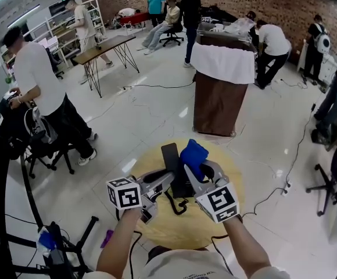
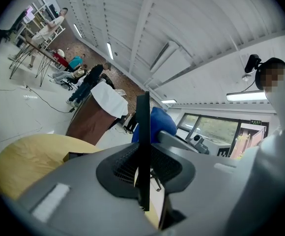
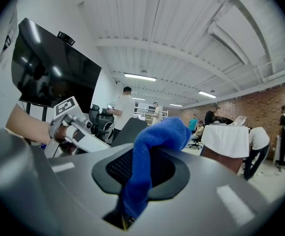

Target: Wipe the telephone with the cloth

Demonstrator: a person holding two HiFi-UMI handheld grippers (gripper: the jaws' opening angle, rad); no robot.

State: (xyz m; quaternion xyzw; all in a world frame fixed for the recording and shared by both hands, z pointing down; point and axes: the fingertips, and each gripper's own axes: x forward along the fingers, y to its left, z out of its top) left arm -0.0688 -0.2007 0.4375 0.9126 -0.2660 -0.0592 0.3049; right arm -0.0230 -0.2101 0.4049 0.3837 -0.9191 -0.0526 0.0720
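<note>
The telephone (image 1: 171,157) is a thin black slab held over the round wooden table (image 1: 157,225). My left gripper (image 1: 167,182) is shut on it; in the left gripper view the telephone (image 2: 143,132) stands edge-on between the jaws of that gripper (image 2: 143,173). My right gripper (image 1: 200,172) is shut on a bunched blue cloth (image 1: 193,154), which lies against the telephone's right side near its top. In the right gripper view the cloth (image 3: 150,149) rises out of that gripper (image 3: 135,186), with the dark telephone (image 3: 131,130) and the left gripper (image 3: 76,129) behind it.
A black cable (image 1: 178,206) lies on the table under the grippers. A brown lectern with a white cover (image 1: 221,95) stands beyond the table. A person beside an office chair (image 1: 43,147) is at left, a tripod (image 1: 58,251) at lower left. More people stand at the back.
</note>
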